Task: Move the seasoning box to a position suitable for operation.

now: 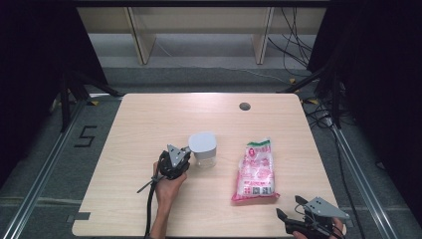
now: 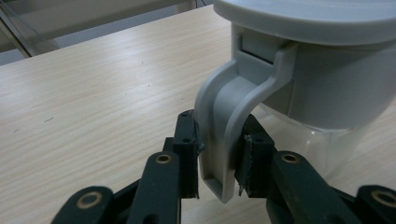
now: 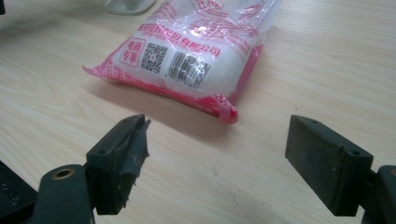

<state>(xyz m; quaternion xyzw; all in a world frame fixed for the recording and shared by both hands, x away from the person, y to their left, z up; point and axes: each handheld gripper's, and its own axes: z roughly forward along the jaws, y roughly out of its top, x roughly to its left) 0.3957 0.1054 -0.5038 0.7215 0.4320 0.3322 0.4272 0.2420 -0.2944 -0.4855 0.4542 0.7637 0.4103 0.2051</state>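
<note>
jar handle (image 2: 223, 135) between left tool (image 2: 219, 161) pads

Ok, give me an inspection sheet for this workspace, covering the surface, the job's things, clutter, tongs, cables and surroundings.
Surface: light wood-grain table with a round grommet hole near its far edge.
Job's things: clear container with a grey lid and a grey side latch; pink and white sealed bag lying flat to its right.
Clutter: nothing seen.
Tongs: left tongs closed on the latch, both pads against it; right tongs open, holding nothing, near the bag's bottom end.
Cables: black cable trails from the left tongs; loose cables on the floor beyond the table.
Surroundings: dark curtains either side, wooden shelf frame behind, a "5" marked on the floor.
</note>
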